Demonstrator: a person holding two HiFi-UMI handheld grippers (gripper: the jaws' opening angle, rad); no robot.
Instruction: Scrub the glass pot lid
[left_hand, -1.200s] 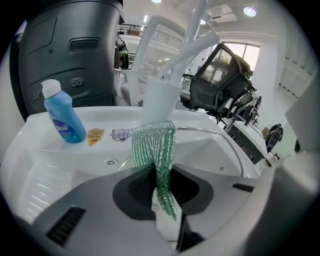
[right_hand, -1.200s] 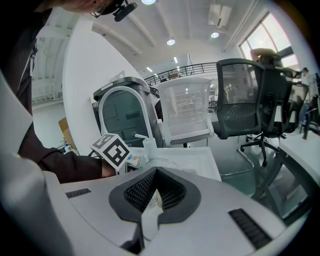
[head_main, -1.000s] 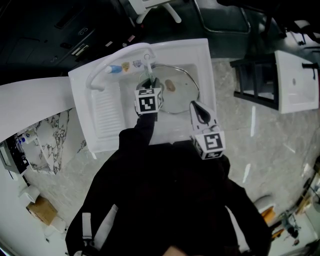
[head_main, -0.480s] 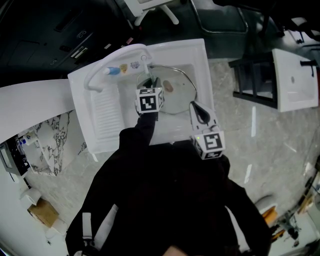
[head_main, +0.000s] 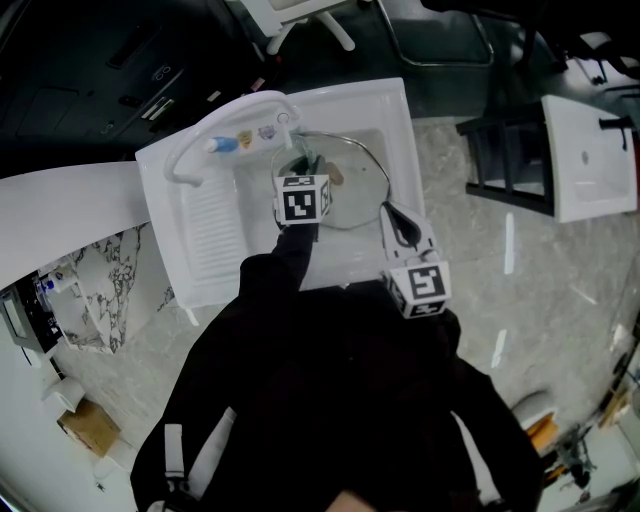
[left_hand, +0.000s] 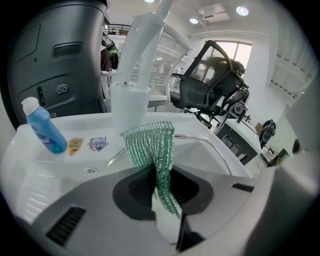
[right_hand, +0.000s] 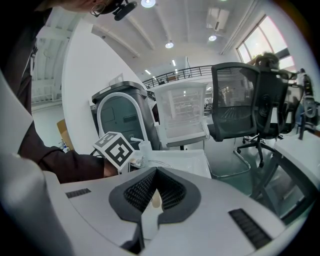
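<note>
No readable print: the two stickers (left_hand: 75, 146) on the sink (head_main: 400, 120) ledge and the blue bottle (left_hand: 45, 132) are too small or blurred to read. The marker cubes carry only b/w square patterns.

Your left gripper (left_hand: 161, 192) reaches fwd over the basin, just under the faucet (head_main: 215, 135) spout. Its jaws are pinched tight on a green mesh scrub cloth (left_hand: 150, 142), which stands up and folds over above them.

Your right gripper (head_main: 390, 212) is held lower and closer to your body, tip at the near-right rim of the glass pot lid (head_main: 352, 185). The lid lies in the basin. In the right gripper view the jaws are almost together w/ a thin pale sliver between them, which looks like the lid's edge.

Only the left gripper view shows the cloth's weave, and the lid's rim arcing behind it. The head view shows both grippers vs. the lid. The right gripper view adds your dark sleeve (right_hand: 65, 165) and an office chair (right_hand: 245, 100).
</note>
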